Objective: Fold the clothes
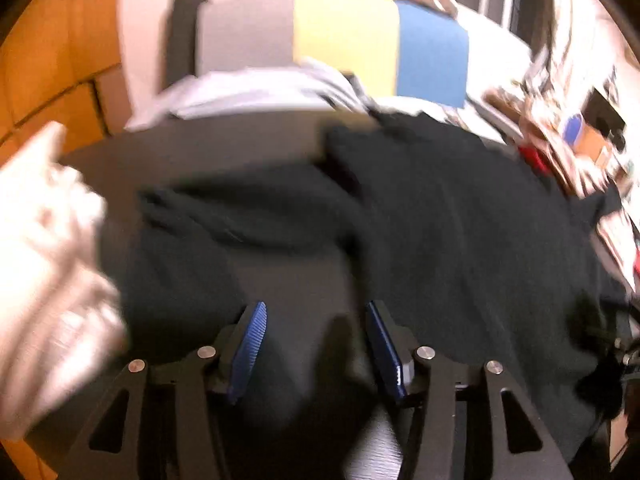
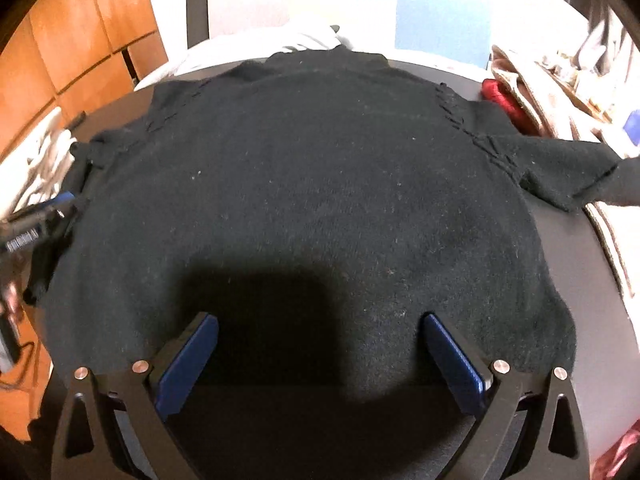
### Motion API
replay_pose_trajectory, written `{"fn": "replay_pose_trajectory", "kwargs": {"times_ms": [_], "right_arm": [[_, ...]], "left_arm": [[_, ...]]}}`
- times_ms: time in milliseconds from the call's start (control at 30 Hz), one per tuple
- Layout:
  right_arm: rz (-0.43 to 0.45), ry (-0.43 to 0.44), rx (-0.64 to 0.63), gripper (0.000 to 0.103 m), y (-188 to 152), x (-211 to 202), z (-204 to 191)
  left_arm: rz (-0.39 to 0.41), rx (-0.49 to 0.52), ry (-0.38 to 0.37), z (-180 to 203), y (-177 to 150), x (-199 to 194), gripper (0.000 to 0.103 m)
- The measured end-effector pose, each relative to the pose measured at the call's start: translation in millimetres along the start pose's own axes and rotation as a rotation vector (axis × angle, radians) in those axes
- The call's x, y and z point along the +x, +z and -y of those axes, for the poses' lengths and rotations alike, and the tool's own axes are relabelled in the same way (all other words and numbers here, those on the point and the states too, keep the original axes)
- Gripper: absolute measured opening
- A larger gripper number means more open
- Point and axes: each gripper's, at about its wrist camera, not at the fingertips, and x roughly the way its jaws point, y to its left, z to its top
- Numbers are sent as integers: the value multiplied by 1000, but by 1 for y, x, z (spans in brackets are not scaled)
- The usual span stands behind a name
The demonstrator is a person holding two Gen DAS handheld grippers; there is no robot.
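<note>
Black sweater (image 2: 312,200) flat on dark table (image 2: 592,280), collar at 12 o'clock, hem nearest. Right gripper (image 2: 320,360) spread, empty, over hem. Left gripper (image 1: 316,344) spread, empty, nearer crumpled left sleeve (image 1: 240,208) at 11 o'clock.

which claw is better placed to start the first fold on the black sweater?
Probably left. The left claw hangs open beside the crumpled sleeve, ready to fold inward. The right claw, also open, faces the sweater hem.

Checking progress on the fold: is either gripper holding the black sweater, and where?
Neither: left gripper and right gripper are open above the black sweater.
</note>
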Motion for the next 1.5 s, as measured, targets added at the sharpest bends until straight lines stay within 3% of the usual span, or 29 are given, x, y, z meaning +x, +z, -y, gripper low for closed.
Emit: {"fn": "replay_pose_trajectory", "kwargs": {"times_ms": [100,167,233,300,433,500,533,567,800,1000,1067,1133,1233,1300,1367,1500], "right_arm": [[19,-6,7,103,-2,1,0],[36,-16,6,103,1,3,-4],[42,-19,4,103,2,4,-5],[46,-17,4,103,3,2,-6],[68,-17,2,103,1,2,-7],[78,-14,-1,103,0,2,-6],[80,-12,-6,103,0,2,-6],[82,-9,-11,103,0,2,-6],[81,16,-38,103,9,8,-8],[37,73,-89,103,43,28,-38],[14,76,-120,103,48,32,-52],[-1,67,-159,103,47,33,-63],[-1,114,-141,103,44,28,-60],[2,181,-101,103,45,22,-50],[5,257,-39,103,47,15,-36],[-2,215,9,103,42,7,-14]], "left_arm": [[92,-33,112,-25,17,-19,56],[115,33,173,-29,31,-19,57],[74,78,190,-27,48,-5,64],[-5,70,220,-24,60,14,64],[-125,-89,94,-38,73,52,66],[-146,-120,151,-42,74,73,67],[-156,-136,179,-44,75,84,76],[-166,-152,207,-46,75,94,77],[-188,-306,355,-72,98,122,72],[-219,-439,551,-118,136,146,71],[-246,-495,573,-134,151,151,53],[-242,-579,513,-143,165,145,46],[-125,-476,464,-115,175,107,46],[-53,-433,385,-93,167,80,47],[-1,-332,281,-59,150,55,48],[15,-106,86,5,81,22,50]]}}
